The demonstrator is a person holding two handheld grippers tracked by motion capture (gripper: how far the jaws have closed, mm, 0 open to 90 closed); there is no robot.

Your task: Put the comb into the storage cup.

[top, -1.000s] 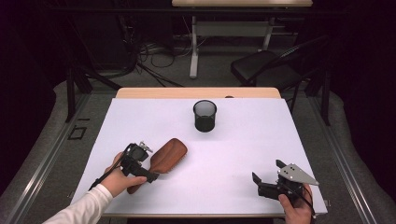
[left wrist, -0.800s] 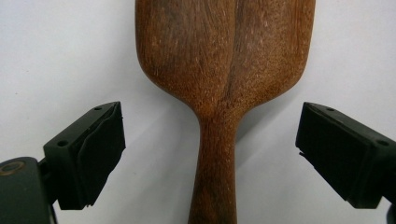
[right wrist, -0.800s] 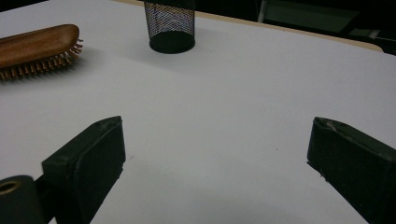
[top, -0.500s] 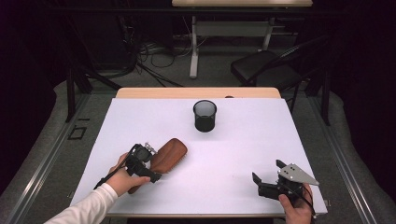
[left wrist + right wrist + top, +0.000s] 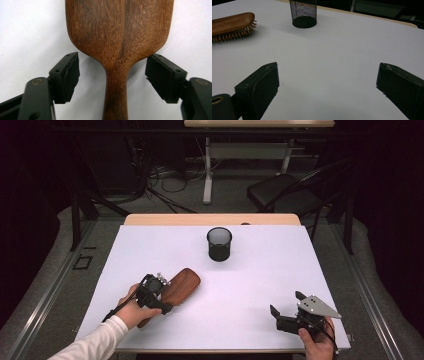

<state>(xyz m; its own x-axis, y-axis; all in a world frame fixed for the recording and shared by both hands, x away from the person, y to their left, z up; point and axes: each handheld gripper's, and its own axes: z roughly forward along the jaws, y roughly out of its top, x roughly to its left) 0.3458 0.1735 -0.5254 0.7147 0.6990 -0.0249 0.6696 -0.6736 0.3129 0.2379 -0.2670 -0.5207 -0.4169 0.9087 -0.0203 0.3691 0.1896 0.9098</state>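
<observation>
A brown wooden hairbrush (image 5: 181,284) lies bristles down on the white table (image 5: 250,270), at the front left. My left gripper (image 5: 159,296) hangs right over its handle, open. In the left gripper view the jaws stand wide on either side of the brush's neck (image 5: 117,75), where head meets handle, without touching it. My right gripper (image 5: 289,312) rests open near the front right corner, with nothing between its fingers. From the right gripper view the hairbrush (image 5: 232,25) shows its bristles at the far left.
A black mesh pen cup (image 5: 219,244) stands upright at the middle back of the table; in the right gripper view the cup (image 5: 303,13) is at the top. A wooden strip (image 5: 210,219) edges the far side. A dark chair (image 5: 280,192) stands beyond.
My left gripper has moved forward and right along the brush handle, so its jaws now straddle the neck. The right gripper has stayed still.
</observation>
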